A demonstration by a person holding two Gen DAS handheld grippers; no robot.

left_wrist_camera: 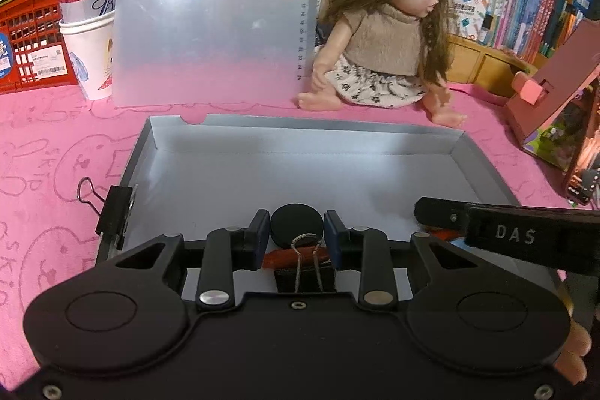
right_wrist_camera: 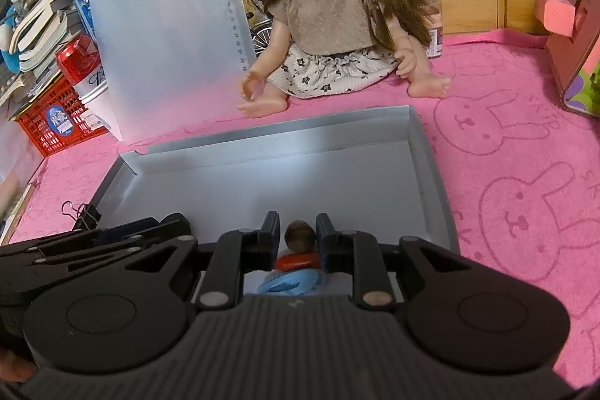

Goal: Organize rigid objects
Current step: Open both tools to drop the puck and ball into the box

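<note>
Looking down my left gripper (left_wrist_camera: 296, 231), I see its fingers apart with a round black disc (left_wrist_camera: 296, 225) right between them, just past a black binder clip (left_wrist_camera: 304, 272); my right gripper (right_wrist_camera: 298, 238) is apart too, around a brown nut (right_wrist_camera: 299, 235); both things lie in the near end of the gray tray (left_wrist_camera: 483, 167); the doll (left_wrist_camera: 390, 25) sits far behind.

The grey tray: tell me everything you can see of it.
The grey tray is a shallow rectangular box lid or tray, apparently cardboard, with dark grey walls and a pale inside. It lies flat and open on the pink rabbit-print cloth, in front of the doll. Its far wall has a small notch. A black binder clip grips its left wall. Near its front edge lie small items; most of the floor is bare.
</note>
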